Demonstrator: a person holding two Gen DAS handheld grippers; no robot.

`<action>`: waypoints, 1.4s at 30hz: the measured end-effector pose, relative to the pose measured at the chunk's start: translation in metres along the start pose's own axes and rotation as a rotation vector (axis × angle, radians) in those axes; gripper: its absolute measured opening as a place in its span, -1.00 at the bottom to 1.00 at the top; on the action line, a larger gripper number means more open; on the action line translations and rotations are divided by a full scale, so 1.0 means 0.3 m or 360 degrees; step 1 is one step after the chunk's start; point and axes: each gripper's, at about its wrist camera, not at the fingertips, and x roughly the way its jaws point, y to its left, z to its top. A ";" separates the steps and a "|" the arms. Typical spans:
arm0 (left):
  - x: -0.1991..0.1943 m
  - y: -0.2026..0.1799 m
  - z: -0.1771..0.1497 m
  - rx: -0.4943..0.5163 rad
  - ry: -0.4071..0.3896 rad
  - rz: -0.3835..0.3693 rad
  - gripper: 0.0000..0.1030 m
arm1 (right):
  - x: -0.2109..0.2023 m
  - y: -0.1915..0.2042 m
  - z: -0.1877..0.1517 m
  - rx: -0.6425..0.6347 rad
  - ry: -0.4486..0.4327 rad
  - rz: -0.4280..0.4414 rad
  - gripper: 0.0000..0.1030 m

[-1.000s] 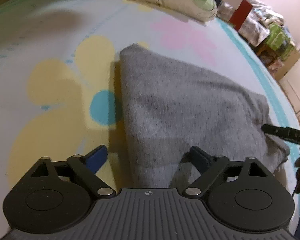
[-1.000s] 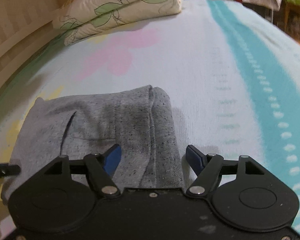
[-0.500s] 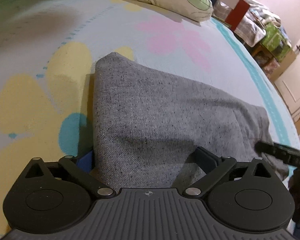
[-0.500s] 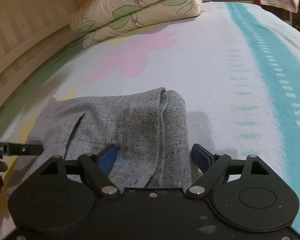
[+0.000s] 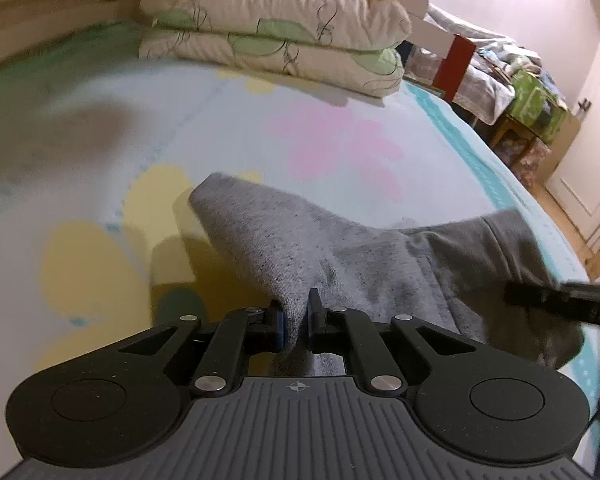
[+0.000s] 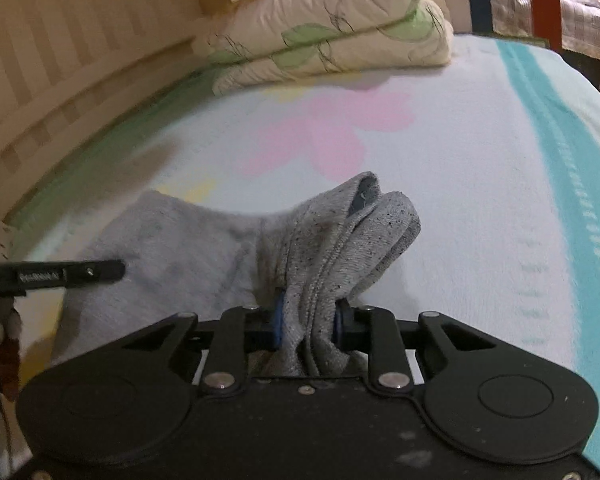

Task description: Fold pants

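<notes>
Grey pants (image 5: 268, 224) lie folded on the flowered bed sheet (image 5: 100, 152). My left gripper (image 5: 296, 312) is shut on their near left corner, which is pulled up into a peak off the sheet. In the right wrist view, my right gripper (image 6: 308, 316) has its jaws closing on a thick bunch of the pants (image 6: 188, 236) at their right edge, and the pads press on the cloth. That bunch stands up in folds with an open hem at its top. Each gripper's black tip shows at the edge of the other view.
A folded quilt with green leaves (image 5: 272, 36) lies at the far end of the bed. A slatted bed rail (image 6: 60, 60) runs along the left. A red post (image 5: 456, 64), cluttered furniture and a door (image 5: 588, 152) stand beyond the right side.
Both grippers went from wide open around the near edge of the pants to closed on it. They rose, and the flat cloth is now pulled up into two peaks.
</notes>
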 end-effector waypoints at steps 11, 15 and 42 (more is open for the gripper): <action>-0.016 0.244 0.087 0.0024 0.0017 0.0229 -0.72 | 0.241 0.187 0.091 0.0023 -0.0030 0.0127 -0.52; 0.067 0.319 0.028 -0.0045 0.0174 0.0276 -0.43 | 0.384 0.135 0.039 0.0100 0.0114 -0.0064 -0.28; -0.122 0.153 -0.135 -0.0191 0.0042 0.0370 -0.44 | 0.152 0.359 -0.146 -0.0203 0.0008 -0.0226 -0.48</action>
